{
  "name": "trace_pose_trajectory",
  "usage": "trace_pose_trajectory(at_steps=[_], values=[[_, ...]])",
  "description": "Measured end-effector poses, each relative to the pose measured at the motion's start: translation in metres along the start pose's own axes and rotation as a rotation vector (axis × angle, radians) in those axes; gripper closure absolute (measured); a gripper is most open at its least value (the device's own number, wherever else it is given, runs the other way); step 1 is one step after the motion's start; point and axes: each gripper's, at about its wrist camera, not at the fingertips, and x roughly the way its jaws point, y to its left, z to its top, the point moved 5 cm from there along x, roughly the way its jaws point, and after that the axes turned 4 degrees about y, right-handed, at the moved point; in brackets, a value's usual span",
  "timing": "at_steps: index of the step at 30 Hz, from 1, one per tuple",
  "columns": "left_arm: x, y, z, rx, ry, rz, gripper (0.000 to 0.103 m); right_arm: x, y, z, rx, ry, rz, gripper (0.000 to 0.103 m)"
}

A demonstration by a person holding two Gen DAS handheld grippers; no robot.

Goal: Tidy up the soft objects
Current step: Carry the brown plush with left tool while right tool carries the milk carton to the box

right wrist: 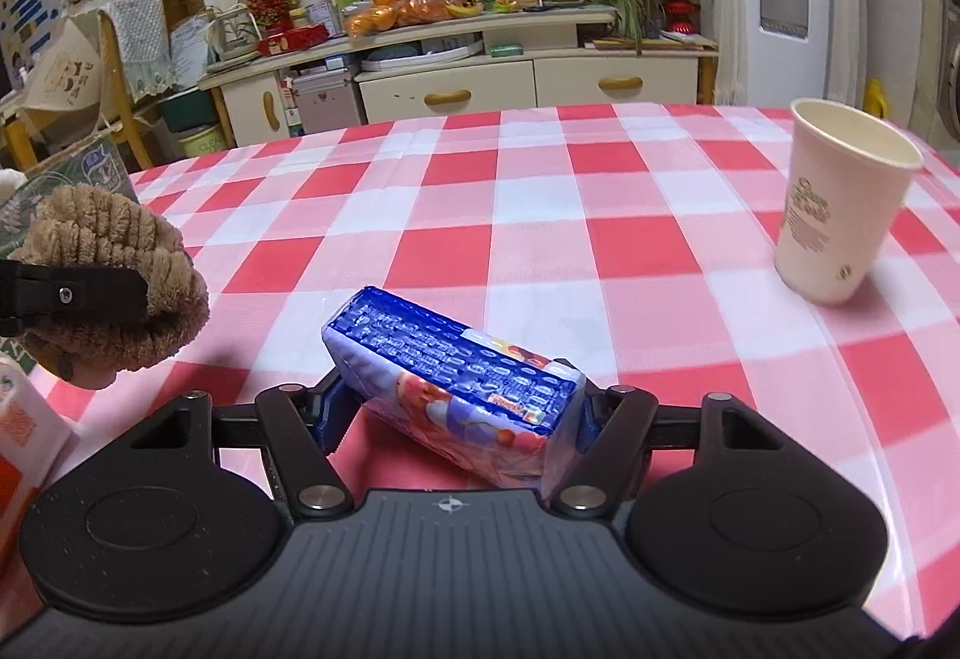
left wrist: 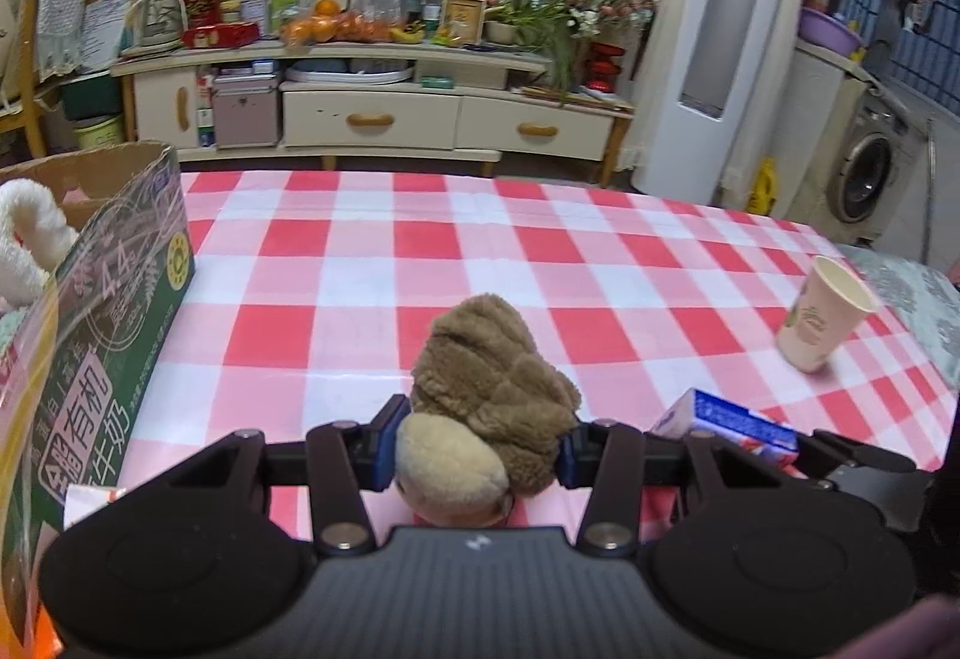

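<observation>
- Plush toy is clamped in the left gripper, raised off the checked table, beside the cardboard box; soft, light, best squeezed mid-body.
- Tissue pack is held tilted between the right gripper's pads; squashy, slippery film, best gripped across the short sides.

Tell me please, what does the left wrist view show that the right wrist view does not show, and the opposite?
Only the left wrist view shows the white fluffy item inside the cardboard box and the plush's pale face. Only the right wrist view shows the right gripper around the blue tissue pack, and the left gripper's finger from the side. Both share the brown plush toy, held by the left gripper, the paper cup and the checkered tablecloth.
</observation>
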Motion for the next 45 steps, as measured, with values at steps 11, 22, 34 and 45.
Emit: trace_pose_trajectory(at_steps=[11,22,34,45], values=[[-0.042,0.009,0.015,0.043,-0.038,-0.075,0.057,-0.024,0.012,-0.008,0.04,0.013,-0.011,0.019],[-0.079,0.043,0.028,0.006,-0.109,-0.08,0.057,-0.05,0.048,0.007,-0.014,-0.01,-0.006,0.019],[-0.11,0.086,0.036,-0.06,-0.18,-0.053,0.057,-0.079,0.123,0.024,-0.132,-0.058,0.096,0.019],[-0.128,0.139,0.043,-0.145,-0.221,0.003,0.056,-0.099,0.19,0.039,-0.237,-0.1,0.183,0.019]])
